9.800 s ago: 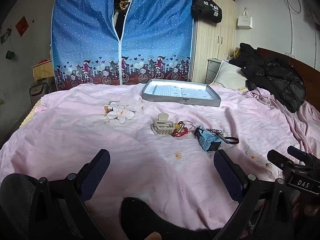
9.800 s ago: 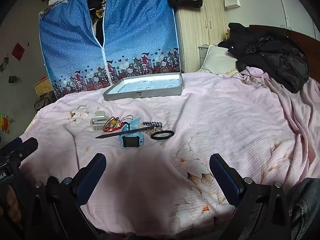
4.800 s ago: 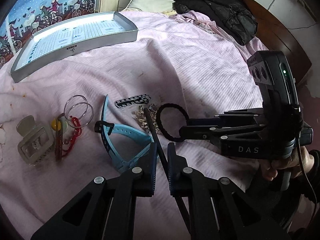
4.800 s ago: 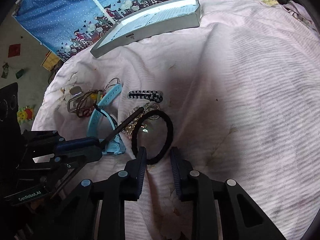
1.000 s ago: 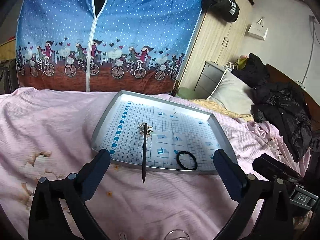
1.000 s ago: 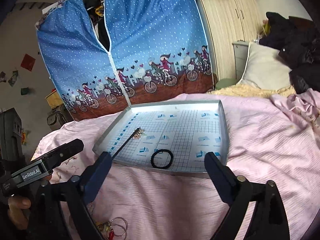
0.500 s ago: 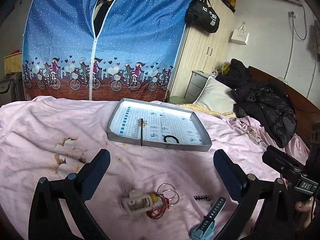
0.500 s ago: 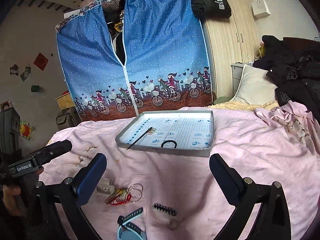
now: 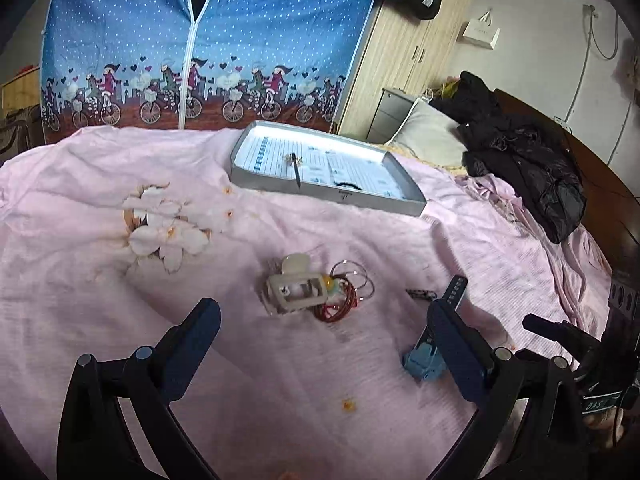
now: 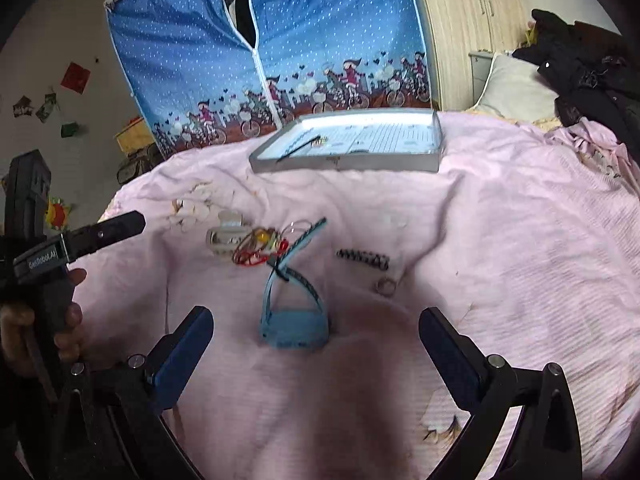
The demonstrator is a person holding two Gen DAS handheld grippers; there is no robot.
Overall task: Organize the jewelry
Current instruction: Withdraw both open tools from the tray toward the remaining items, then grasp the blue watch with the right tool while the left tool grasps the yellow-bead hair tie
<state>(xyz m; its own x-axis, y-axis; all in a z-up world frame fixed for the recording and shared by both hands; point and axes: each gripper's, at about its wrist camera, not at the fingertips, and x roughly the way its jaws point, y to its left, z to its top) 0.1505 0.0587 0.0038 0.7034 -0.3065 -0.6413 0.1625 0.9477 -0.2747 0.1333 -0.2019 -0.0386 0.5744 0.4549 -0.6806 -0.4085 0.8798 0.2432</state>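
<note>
Jewelry lies in two lots around the silver tray [image 9: 340,196]: a black hair stick [image 9: 295,171] with a glittery charm and a black hair tie [image 9: 347,185] sit inside it, the rest waits on the pink bedsheet [image 9: 120,300] nearer the camera. Left of that heap, the left gripper [image 9: 326,344] hangs above the sheet, jaws spread wide, empty. Just ahead lies the beige claw clip [image 9: 294,290], touching red cords and metal rings [image 9: 352,280]. Right of those, the blue watch [image 10: 294,312] sits between the right gripper's [image 10: 316,344] spread, empty fingers; beyond, a patterned barrette [image 10: 363,258] and small ring [image 10: 385,286]. I'd judge we're between pickups: next, close on watch or clip and carry it to the tray. Behind the tray stands a blue fabric wardrobe [image 9: 200,40]; right, a wooden cabinet [image 9: 400,60], pillow [image 9: 432,136], black jacket [image 9: 528,160].
</note>
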